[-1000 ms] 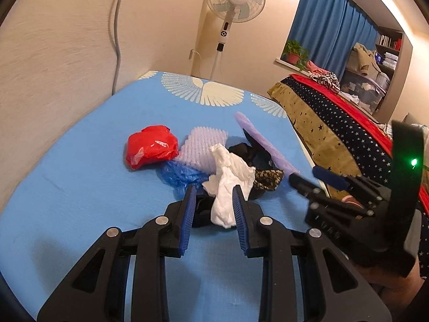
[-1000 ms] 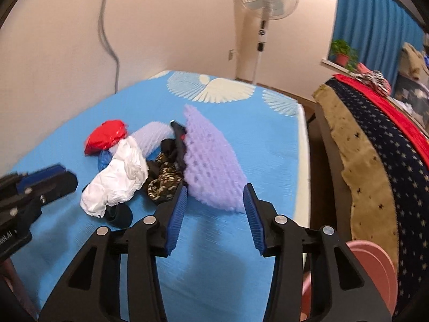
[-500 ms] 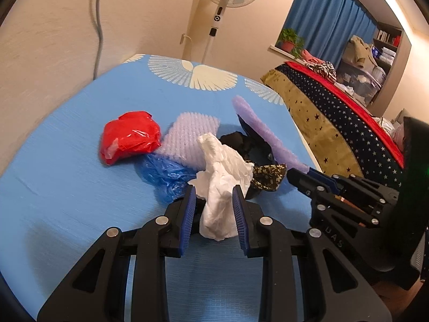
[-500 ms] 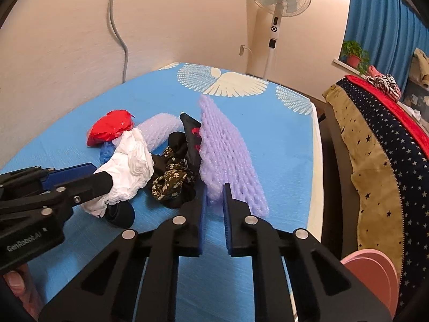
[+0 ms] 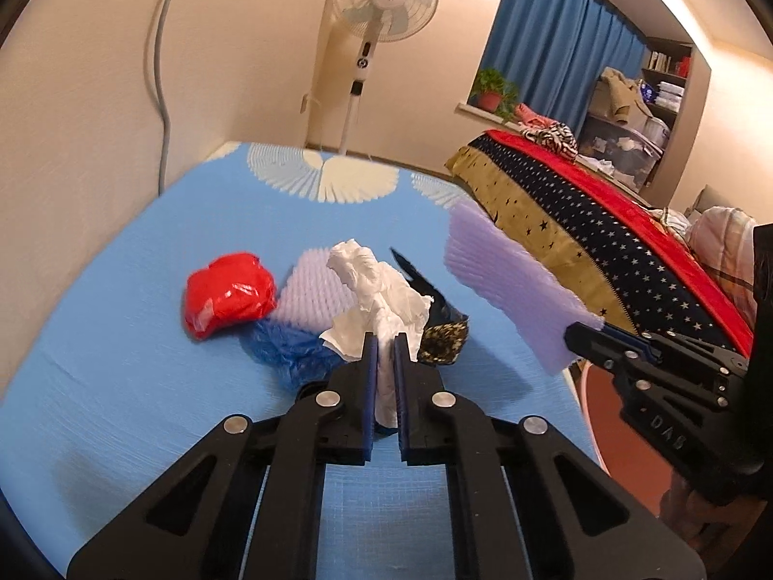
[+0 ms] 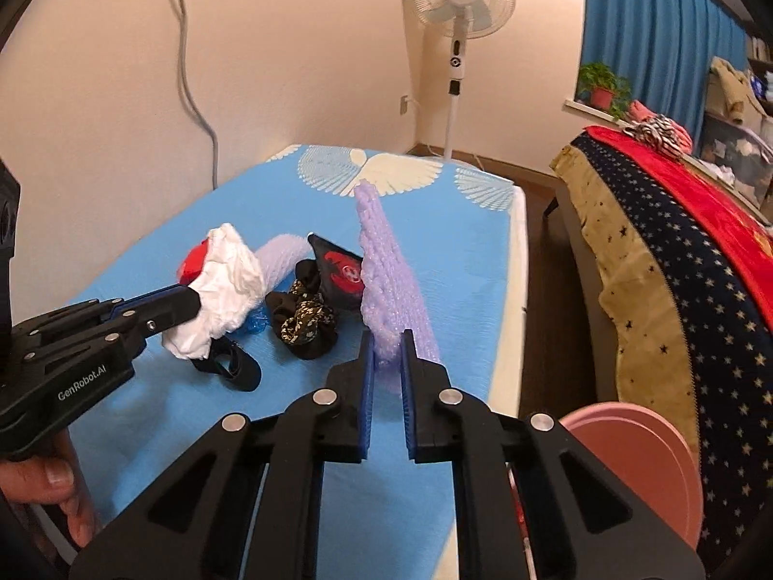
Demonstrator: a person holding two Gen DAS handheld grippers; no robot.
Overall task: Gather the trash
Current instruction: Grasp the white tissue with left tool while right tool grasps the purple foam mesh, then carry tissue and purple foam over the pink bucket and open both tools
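Closing left gripper (image 5: 385, 342) fingers pinch white tissue (image 5: 381, 290) between them.

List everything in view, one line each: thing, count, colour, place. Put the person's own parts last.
white tissue wad: 1, white, pinched in left gripper
foam net sheet: 1, lilac, pinched in right gripper
second foam net: 1, lilac, on the bed behind the tissue
red plastic bag: 1, red, on the bed, left of pile
blue plastic bag: 1, blue, on the bed beside the red bag
patterned wrapper: 1, black-gold, middle of pile
bed sheet: 1, blue
standing fan: 1, white, by wall
pink bin: 1, beside the bed
left gripper: closing on tissue
right gripper: shut on foam
hand: 1, holding left gripper
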